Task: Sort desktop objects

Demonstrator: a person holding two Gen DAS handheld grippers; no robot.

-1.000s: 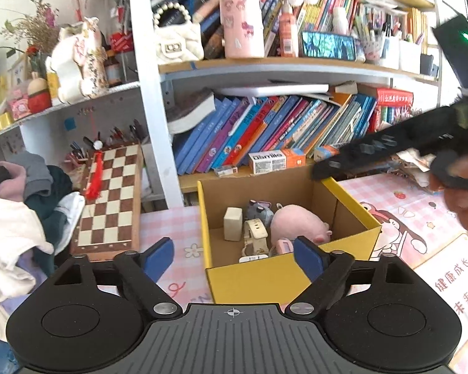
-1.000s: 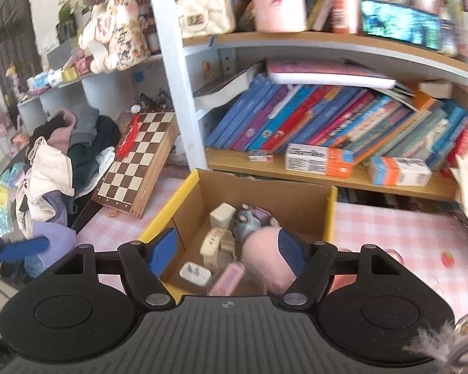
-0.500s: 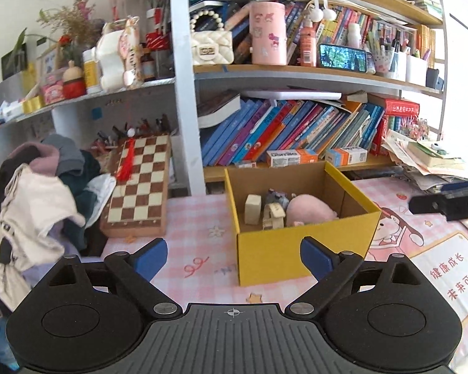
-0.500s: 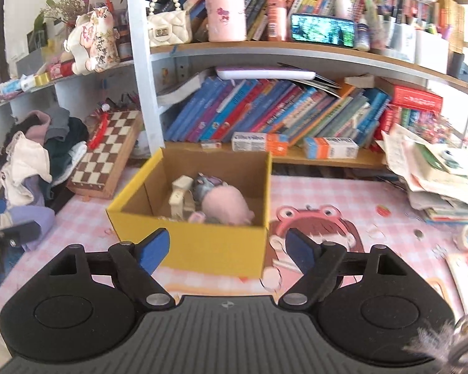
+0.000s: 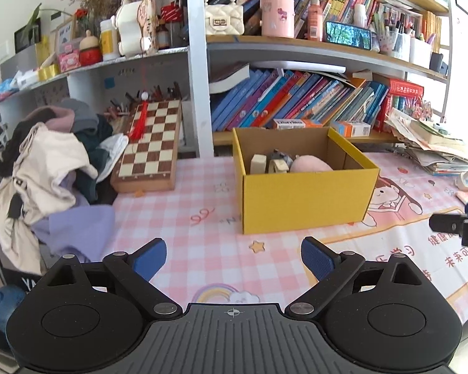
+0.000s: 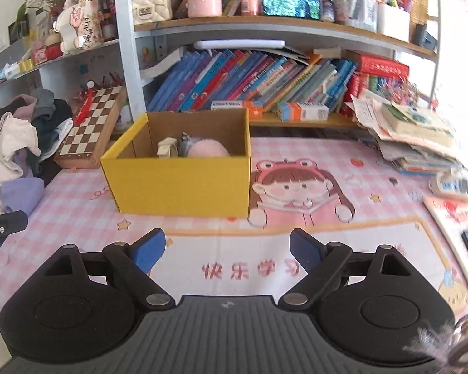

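Note:
A yellow cardboard box (image 5: 305, 199) stands on the pink checked desk mat, also in the right wrist view (image 6: 181, 184). Inside it lie a pink plush toy (image 5: 310, 165), a grey toy (image 5: 279, 155), a beige block (image 5: 257, 163) and a small beige object (image 5: 277, 166). My left gripper (image 5: 233, 257) is open and empty, held back from the box's front left. My right gripper (image 6: 227, 249) is open and empty, in front of the box. The right gripper's tip shows at the left view's right edge (image 5: 452, 222).
A chessboard (image 5: 151, 146) leans at the back left beside a pile of clothes (image 5: 43, 168). Bookshelves (image 5: 296, 103) stand behind the box. A stack of papers and books (image 6: 421, 137) lies at the right. Small items (image 6: 452, 205) lie on the mat's right edge.
Both grippers have pulled back from over the box to well in front of it. The box and its contents have stayed in place.

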